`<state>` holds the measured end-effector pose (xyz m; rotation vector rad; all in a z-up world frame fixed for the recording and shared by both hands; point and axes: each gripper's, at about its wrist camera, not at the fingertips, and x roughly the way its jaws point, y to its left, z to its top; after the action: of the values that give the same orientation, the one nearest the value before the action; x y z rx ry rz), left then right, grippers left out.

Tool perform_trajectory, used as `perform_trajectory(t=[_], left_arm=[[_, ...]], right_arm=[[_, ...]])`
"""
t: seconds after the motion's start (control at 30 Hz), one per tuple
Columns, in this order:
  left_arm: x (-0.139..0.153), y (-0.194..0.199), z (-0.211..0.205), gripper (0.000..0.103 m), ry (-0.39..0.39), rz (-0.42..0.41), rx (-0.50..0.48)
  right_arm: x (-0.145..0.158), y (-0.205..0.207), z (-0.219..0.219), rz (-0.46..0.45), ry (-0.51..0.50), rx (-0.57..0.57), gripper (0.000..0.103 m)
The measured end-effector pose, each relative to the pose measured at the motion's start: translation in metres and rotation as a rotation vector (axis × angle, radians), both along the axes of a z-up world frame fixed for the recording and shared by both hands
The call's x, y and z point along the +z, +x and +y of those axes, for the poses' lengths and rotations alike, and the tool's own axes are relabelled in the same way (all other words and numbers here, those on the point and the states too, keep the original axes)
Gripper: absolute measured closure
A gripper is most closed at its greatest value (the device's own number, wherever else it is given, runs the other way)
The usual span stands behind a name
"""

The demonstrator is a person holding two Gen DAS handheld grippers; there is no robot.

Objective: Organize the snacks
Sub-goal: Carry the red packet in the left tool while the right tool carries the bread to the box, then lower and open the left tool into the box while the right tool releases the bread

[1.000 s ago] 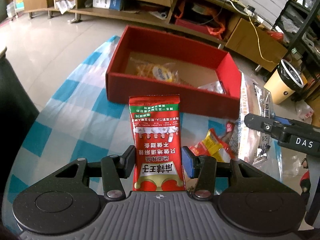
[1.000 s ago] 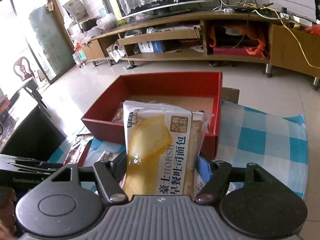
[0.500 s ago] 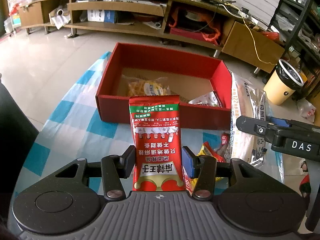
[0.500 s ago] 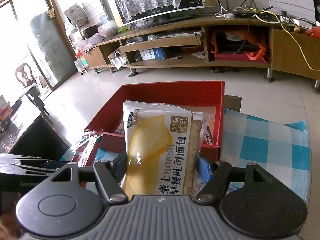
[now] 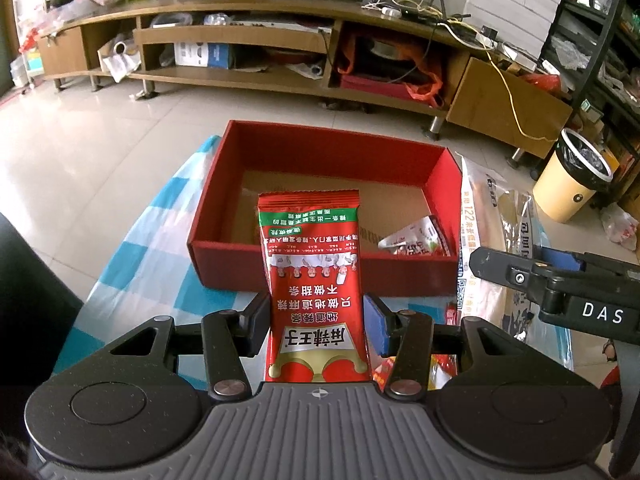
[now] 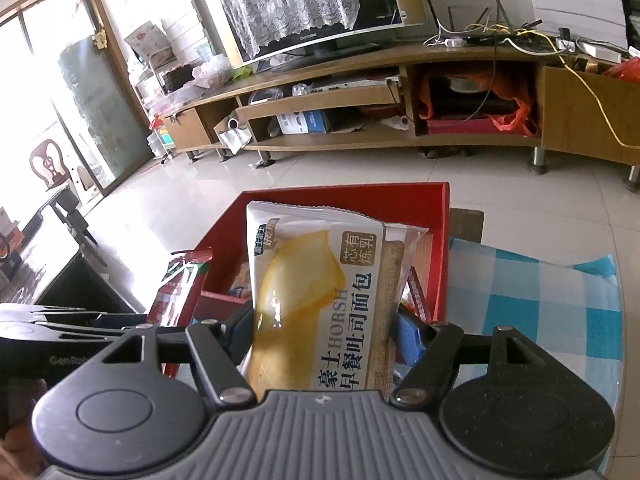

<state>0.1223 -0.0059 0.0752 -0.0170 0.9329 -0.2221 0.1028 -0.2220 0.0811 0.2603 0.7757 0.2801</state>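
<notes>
My left gripper is shut on a red snack packet that stands upright between its pads, held above the near wall of the red box. A small white-and-red packet lies in the box's right corner. In the right wrist view my right gripper is shut on a white bread packet with a yellow picture, raised before the red box. The left gripper's arm and its red packet show at the left there. The right gripper's arm crosses the right edge of the left wrist view.
The box sits on a blue-and-white checked tablecloth. A long clear bread bag lies right of the box, with red and yellow packets under my left gripper. Beyond are tiled floor, a wooden TV stand and a yellow bin.
The left gripper has risen and moved toward the box with the red packet, so more of the box's inside shows. The right gripper tilted slightly upward, still holding the bread packet.
</notes>
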Motion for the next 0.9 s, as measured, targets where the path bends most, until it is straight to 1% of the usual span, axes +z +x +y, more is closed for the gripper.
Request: perform_trajectory(t=[0.47, 0.67, 0.9], left_arm=[[0.005, 0.029, -0.013, 0.045, 0.017, -0.031, 0.007], [0.003, 0.046, -0.019, 0.045, 0.040, -0.051, 0.013], [-0.002, 0.065, -0.022, 0.045, 0.055, -0.051, 0.028]], right_arm=[[0.007, 0.021, -0.008, -0.034, 0.023, -0.051, 0.034], [0.004, 0.038, -0.011, -0.033, 0.028, -0.080, 0.034], [-0.001, 0.059, -0.012, -0.030, 0.035, -0.098, 0.034]])
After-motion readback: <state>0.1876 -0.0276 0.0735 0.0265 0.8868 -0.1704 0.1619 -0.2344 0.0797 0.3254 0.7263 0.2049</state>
